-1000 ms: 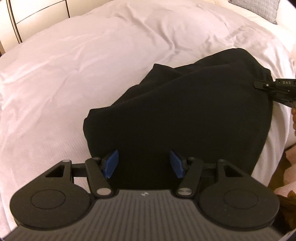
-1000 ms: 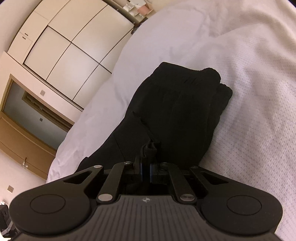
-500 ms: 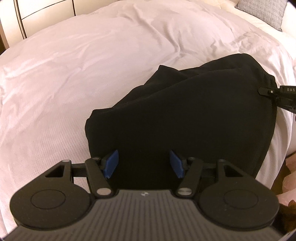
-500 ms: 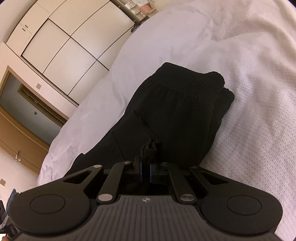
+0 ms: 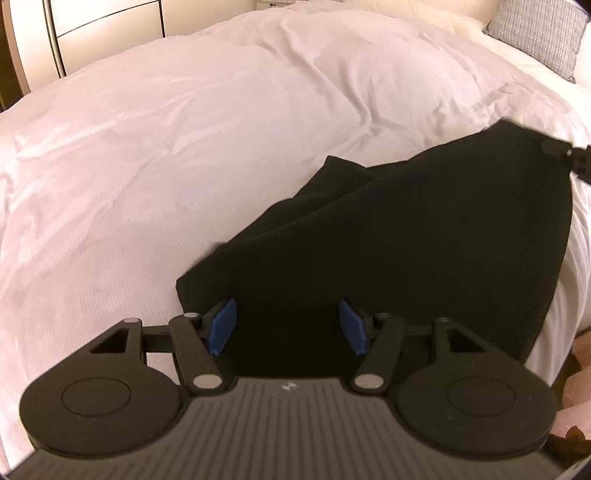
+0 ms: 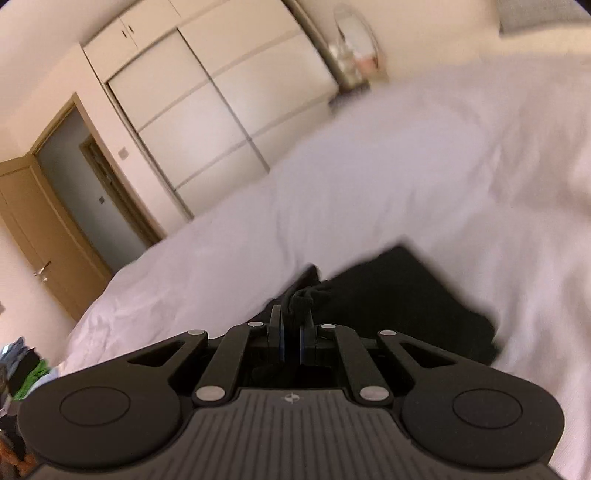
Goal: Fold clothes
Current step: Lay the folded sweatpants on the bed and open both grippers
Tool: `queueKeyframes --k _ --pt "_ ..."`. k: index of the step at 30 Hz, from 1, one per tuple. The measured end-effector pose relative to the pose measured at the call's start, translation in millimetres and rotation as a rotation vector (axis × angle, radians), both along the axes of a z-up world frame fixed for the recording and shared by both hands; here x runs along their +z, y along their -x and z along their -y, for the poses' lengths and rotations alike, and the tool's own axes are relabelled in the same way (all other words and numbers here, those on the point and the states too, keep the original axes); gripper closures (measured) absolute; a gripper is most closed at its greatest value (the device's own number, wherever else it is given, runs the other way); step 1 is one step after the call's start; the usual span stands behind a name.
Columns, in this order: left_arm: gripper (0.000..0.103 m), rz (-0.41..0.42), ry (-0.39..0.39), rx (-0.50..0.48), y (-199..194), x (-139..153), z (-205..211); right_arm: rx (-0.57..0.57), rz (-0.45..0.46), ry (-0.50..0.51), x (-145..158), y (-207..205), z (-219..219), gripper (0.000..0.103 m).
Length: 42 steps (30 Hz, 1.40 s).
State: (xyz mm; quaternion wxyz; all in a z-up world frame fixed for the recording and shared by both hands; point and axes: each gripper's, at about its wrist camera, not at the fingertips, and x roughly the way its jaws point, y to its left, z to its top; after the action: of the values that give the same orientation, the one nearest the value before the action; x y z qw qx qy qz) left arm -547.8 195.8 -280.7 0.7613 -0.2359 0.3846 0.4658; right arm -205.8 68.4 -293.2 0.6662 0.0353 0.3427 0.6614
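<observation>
- Nearest to me, the left gripper (image 5: 287,326) hangs over the near end of the black garment (image 5: 424,251), its blue fingers (image 5: 221,325) spread apart with the cloth lying under the gap and nothing pinched.
- The right gripper (image 6: 291,334) has its fingers pressed together on a bunched corner of the black garment (image 6: 391,295), and that corner stands raised off the bed.
- From the left view the same gripper (image 5: 565,155) shows at the garment's far right corner, where the cloth rises to a peak.
- The garment lies folded on the white duvet (image 5: 184,147), along the bed's right edge.
- No boxes or baskets in sight to speak of.
- Farther off, a grey pillow (image 5: 535,33) sits at the head of the bed.
- Beyond the bed stand a pale wardrobe (image 6: 207,96) and a brown door (image 6: 40,236).
- The right view is blurred.
</observation>
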Motion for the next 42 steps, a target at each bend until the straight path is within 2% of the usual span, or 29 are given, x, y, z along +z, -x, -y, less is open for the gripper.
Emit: queueKeyframes --k 2,4,6,12,14,16,18,20,21,23,24,26,30,35,37,38,40,42 --pt "0.044 -0.010 0.008 0.000 -3.4 -4.1 -4.7 -0.056 -0.039 0.057 -17.8 -20.9 -1.5 0.098" --pt "0.043 -0.010 0.022 -0.005 -5.6 -9.5 -8.4 -0.094 -0.127 0.130 -46.5 -40.9 -5.5 0.098" --pt "0.042 -0.016 0.024 -0.006 -7.8 -11.7 -9.2 -0.096 -0.177 0.119 -60.2 -48.1 -3.8 0.098" --pt "0.042 -0.016 0.012 -0.004 -8.6 -5.6 -7.1 -0.106 -0.101 -0.011 -27.7 -44.6 2.7 0.098" --pt "0.042 -0.015 0.014 -0.006 -9.2 -7.9 -7.7 -0.138 -0.075 0.036 -34.1 -47.1 -0.6 0.098" --pt "0.042 -0.014 0.017 -0.005 -9.9 -10.1 -8.2 -0.158 -0.119 0.089 -51.3 -53.7 -4.5 0.099" --pt "0.041 -0.014 0.015 -0.007 -7.7 -8.7 -5.6 -0.168 -0.175 0.090 -59.3 -58.9 -2.0 0.100" --pt "0.041 -0.016 0.015 -0.007 -5.5 -6.3 -3.5 -0.190 -0.181 0.102 -56.8 -60.2 -1.2 0.094" --pt "0.042 -0.017 0.008 -0.007 -5.1 -3.5 -2.8 -0.215 -0.160 0.113 -52.0 -59.2 -0.4 0.089" --pt "0.042 -0.018 -0.020 -0.014 -3.8 4.3 -0.1 -0.293 -0.051 0.114 -35.7 -52.0 5.9 0.061" --pt "0.042 -0.013 -0.035 -0.020 -2.7 8.9 0.8 -0.334 0.010 0.112 -27.1 -47.8 9.5 0.056" --pt "0.046 -0.002 -0.061 -0.034 -0.6 17.9 1.5 -0.381 0.102 0.092 -11.5 -39.9 16.3 0.056" --pt "0.060 0.015 -0.086 -0.065 -2.6 22.0 -7.0 -0.229 0.163 0.025 3.5 -20.3 8.9 0.057" --pt "0.057 0.028 -0.061 -0.079 -9.2 -0.5 -29.3 -0.102 0.257 0.076 -11.7 -6.5 -45.0 0.061" --pt "0.049 0.034 -0.052 -0.079 -10.8 -10.1 -39.0 -0.111 0.308 0.162 -27.8 -9.2 -70.0 0.068" --pt "0.047 0.037 -0.047 -0.079 -11.5 -14.9 -43.8 -0.127 0.324 0.204 -36.9 -14.4 -78.7 0.067" --pt "0.047 0.058 -0.047 -0.063 -6.9 -12.1 -50.5 -0.183 0.289 0.235 -46.1 -28.4 -78.5 0.067" --pt "0.050 0.050 -0.088 -0.035 -0.9 -1.0 -48.1 -0.237 0.236 0.215 -41.7 -35.8 -61.1 0.066"
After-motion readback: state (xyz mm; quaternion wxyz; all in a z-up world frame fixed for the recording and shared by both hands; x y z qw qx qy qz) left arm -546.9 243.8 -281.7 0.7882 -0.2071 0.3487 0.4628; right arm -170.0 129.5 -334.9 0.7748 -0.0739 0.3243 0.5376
